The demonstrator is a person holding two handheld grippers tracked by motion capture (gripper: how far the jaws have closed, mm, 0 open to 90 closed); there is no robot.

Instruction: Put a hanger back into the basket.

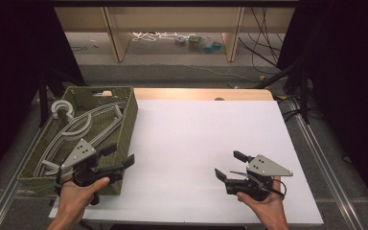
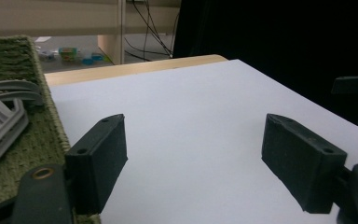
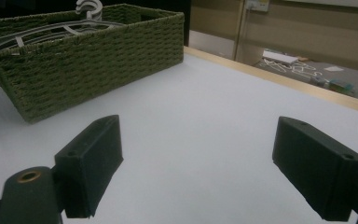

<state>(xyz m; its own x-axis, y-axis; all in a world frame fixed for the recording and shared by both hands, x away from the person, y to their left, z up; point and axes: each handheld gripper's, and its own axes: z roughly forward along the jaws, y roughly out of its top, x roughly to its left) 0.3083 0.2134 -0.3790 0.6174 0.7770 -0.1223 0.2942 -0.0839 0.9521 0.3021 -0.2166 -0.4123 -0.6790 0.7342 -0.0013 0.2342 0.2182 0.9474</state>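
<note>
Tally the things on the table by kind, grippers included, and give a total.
Green woven basket: 1
Grey plastic hangers, piled in the basket: several, too overlapped to count; taken as 1 bundle
Handheld grippers: 2, the left gripper and the right gripper, both open and empty
Total: 4

A white table (image 1: 206, 139) with a pale wooden strip along its far edge carries a green woven basket (image 1: 127, 125) at its left side, the basket's right wall standing on the white top. Grey plastic hangers (image 1: 84, 127) lie stacked inside the basket, their hooks toward its far left corner. The table's middle and right lie bare.
</note>
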